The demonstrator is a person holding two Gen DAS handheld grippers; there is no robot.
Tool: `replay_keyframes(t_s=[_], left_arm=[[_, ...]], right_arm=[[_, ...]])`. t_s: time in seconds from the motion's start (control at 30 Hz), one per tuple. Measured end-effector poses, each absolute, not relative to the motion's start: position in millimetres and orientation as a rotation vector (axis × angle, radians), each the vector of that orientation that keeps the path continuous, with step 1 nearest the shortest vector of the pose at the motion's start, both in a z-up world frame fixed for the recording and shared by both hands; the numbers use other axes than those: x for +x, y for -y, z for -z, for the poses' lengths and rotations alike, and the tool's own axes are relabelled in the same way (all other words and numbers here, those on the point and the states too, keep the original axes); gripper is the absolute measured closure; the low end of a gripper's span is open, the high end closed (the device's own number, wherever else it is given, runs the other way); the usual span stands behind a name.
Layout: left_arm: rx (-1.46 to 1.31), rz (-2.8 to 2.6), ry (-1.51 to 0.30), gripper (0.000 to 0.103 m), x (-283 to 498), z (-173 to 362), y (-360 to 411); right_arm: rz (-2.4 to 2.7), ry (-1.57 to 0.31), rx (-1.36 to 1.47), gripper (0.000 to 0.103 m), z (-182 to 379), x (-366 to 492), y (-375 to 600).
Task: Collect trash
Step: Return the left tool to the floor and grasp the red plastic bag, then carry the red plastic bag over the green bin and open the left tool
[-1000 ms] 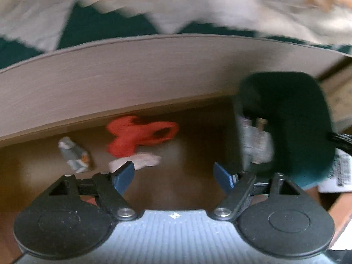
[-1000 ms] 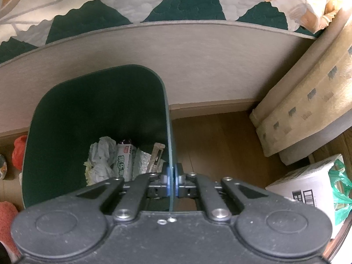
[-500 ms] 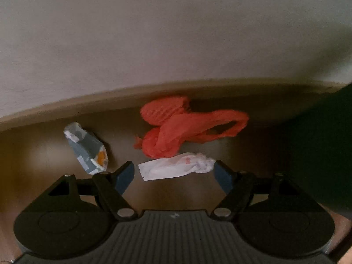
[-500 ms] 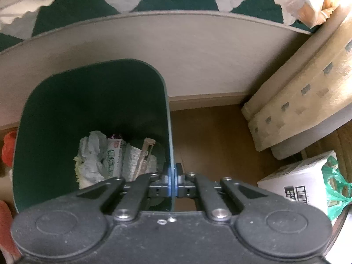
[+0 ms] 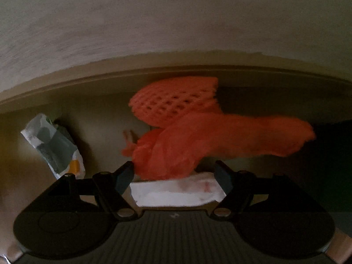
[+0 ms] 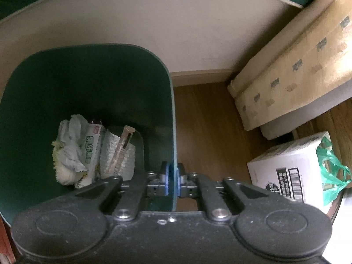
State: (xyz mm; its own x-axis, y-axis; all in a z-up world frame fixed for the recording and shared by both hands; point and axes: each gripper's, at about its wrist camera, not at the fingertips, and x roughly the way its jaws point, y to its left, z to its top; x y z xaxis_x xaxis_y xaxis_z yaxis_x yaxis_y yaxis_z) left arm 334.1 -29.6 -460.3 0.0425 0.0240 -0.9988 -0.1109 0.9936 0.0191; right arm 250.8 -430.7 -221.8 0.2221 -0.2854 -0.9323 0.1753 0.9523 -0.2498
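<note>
Left gripper [image 5: 175, 176] has dropped from well above the floor to just over the litter; the bed panel now fills the top of its view, where the green bin showed a second ago. Jaws spread wide, nothing between the pads yet, white crumpled wrapper [image 5: 176, 190] lying between the fingertips and orange mesh netting [image 5: 198, 136] just beyond, overlapping its far edge. Judgement: this is the reach for the next piece, probably the white one; the netting could snag along. Right gripper [image 6: 172, 181] pinches the bin's [image 6: 44, 101] right wall, pads just starting to ease apart, wall still between them; bin barely shifted, already holding tissue and packaging [image 6: 88, 149]. Floor dark brown wood [image 6: 204, 127], dim by the skirting. Grey-and-white packet [image 5: 55, 149] lies apart to the left. Cardboard carton [image 6: 292, 74] and white box [image 6: 288, 169] at right.
</note>
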Motion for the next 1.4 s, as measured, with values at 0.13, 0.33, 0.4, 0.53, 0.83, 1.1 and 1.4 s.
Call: replay_keyframes(t_s=[0.13,0.33,0.4,0.53,0.83,1.1,1.4], left_arm=[[-0.116,-0.121,-1.553,0.029,338.7,471.9,22.1],[-0.172,-0.137,-1.549,0.045,335.1,464.8,15.7],[-0.173,-0.140,-1.544,0.048,331.0,458.0,15.3],[-0.212,-0.148,-1.539,0.050,317.0,439.3,11.1],[-0.274,-0.127,-1.510,0.050,278.1,357.6,4.8],[-0.253,-0.035,-1.440,0.050,247.9,250.1,27.5],[-0.162,0.173,-1.294,0.050,221.0,139.1,103.4]], right_arm=[[0.308,-1.302,-0.113,0.096,222.1,250.1,428.3],[0.302,-1.302,-0.109,0.096,223.6,250.3,429.2],[0.297,-1.295,-0.114,0.096,223.6,250.5,429.9],[0.287,-1.278,-0.120,0.097,223.6,248.1,429.8],[0.217,-1.224,-0.113,0.100,207.0,245.3,412.8],[0.108,-1.154,-0.235,0.102,193.3,245.1,387.8],[0.072,-1.138,-0.211,0.099,196.7,241.4,397.1]])
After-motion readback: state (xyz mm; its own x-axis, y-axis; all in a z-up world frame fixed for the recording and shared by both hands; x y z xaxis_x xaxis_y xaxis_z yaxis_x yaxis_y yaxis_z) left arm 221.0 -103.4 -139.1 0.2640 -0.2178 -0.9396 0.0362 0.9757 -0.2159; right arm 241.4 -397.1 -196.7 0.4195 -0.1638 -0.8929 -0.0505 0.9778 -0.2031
